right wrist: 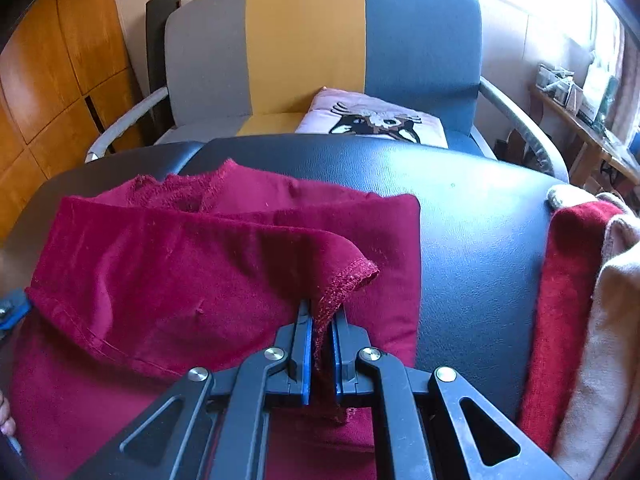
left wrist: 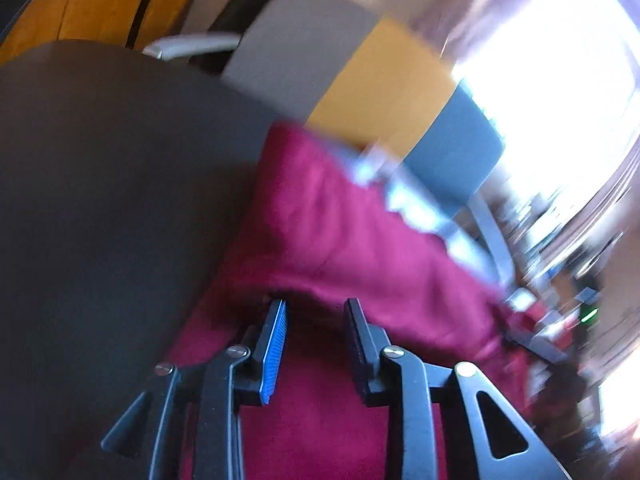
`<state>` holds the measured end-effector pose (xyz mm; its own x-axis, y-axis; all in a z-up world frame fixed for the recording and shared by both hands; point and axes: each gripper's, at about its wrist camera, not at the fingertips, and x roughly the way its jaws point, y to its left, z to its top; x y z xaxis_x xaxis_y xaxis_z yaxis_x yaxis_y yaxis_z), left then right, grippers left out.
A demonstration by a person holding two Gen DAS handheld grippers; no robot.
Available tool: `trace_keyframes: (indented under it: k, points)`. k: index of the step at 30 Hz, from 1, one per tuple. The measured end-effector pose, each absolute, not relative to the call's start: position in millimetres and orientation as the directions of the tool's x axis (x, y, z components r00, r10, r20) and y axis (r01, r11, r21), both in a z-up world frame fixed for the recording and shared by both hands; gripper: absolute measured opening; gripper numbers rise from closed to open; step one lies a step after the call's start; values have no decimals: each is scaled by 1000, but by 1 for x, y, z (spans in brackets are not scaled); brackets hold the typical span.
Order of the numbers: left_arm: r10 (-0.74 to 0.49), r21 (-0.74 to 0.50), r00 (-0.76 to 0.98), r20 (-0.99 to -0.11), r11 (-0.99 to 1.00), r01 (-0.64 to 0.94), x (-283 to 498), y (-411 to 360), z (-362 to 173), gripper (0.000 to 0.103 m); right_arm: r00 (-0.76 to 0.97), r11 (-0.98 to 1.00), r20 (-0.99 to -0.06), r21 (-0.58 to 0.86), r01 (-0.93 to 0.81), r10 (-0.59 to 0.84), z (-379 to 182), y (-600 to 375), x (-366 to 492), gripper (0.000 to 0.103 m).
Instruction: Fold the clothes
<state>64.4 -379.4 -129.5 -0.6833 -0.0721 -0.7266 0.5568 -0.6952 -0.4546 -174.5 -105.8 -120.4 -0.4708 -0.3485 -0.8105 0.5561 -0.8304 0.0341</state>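
While right tongs (right wrist: 321, 330) pinched hem of maroon garment (right wrist: 192, 264) lying on dark tabletop (right wrist: 480, 240), left tongs (left wrist: 316, 320) stood spread above same cloth, apparently gripping nothing; view blurred. Folded red and beige stack (right wrist: 580, 300) sat at right; cushion (right wrist: 376, 120) lay on chair (right wrist: 304, 40) seat.

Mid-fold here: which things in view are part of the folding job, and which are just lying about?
Part of the job:
- maroon garment on the dark table
- right gripper, shut on its sleeve hem
- left gripper, open over it
- stack of folded clothes, probably

Lying about:
- striped armchair
- printed cushion
- cluttered shelf
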Motion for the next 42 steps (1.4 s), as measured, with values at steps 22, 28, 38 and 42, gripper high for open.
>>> trace_keyframes:
  k: [22, 28, 38, 42]
  points:
    - [-257, -168, -712, -653, -868, 468, -24, -384, -66, 29, -533, -810, -751, 4, 586, -389, -117, -134, -150, 24]
    - [-253, -120, -637, -728, -868, 482, -58, -396, -121, 29, -562, -831, -738, -5, 556, -372, -135, -131, -168, 26]
    - [-273, -127, -635, -723, -850, 511, -102, -438, -136, 33, -565, -820, -708, 35, 572, -424, -142, -161, -211, 27]
    - [-305, -85, -617, -725, -850, 520, -125, -451, -135, 33, -555, -817, -703, 66, 572, -445, -142, -172, -236, 27]
